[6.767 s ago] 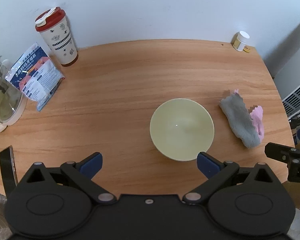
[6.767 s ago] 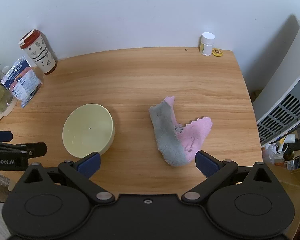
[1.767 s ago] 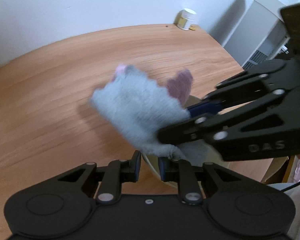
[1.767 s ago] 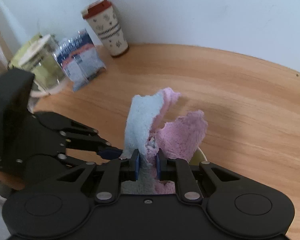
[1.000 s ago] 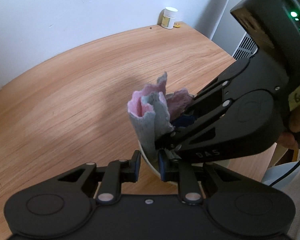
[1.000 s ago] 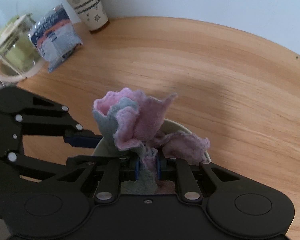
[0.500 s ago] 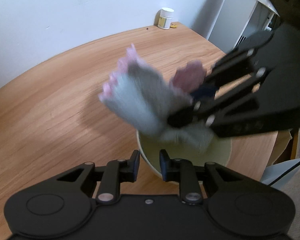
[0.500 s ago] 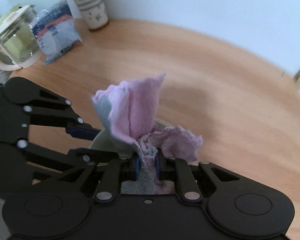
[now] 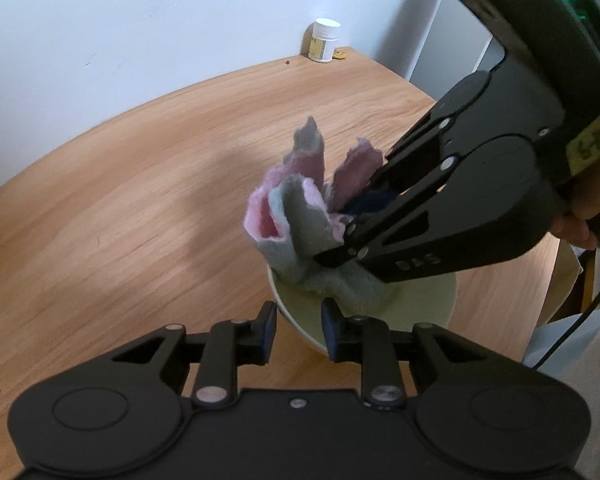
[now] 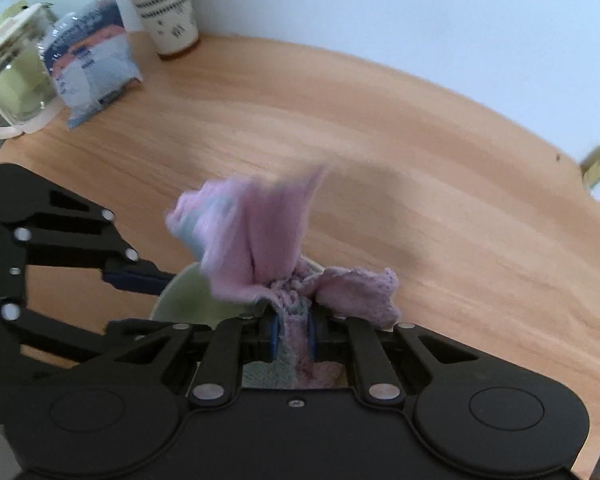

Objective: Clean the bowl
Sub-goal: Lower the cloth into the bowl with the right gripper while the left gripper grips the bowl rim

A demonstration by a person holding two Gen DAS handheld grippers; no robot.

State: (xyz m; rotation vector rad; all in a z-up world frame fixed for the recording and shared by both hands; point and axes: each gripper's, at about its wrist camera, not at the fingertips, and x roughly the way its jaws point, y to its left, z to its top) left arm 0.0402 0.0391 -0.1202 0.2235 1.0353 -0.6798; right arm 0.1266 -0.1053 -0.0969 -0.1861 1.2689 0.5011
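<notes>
Your left gripper: fingers closed across near rim of bowl, pinning it to counter so wiping cannot spin or slide it. Your right gripper: fingers clamped on bunched cloth, lower wad pressed inside bowl just beyond left fingers, loose pink-grey flaps standing up clear. Judged: wipe under way; cleanliness of bowl wall not readable.

Far left on the round wooden table: a red-lidded patterned paper cup, a blue-and-white plastic packet beside it, a clear glass jug. Far right, a small white-capped pill bottle.
</notes>
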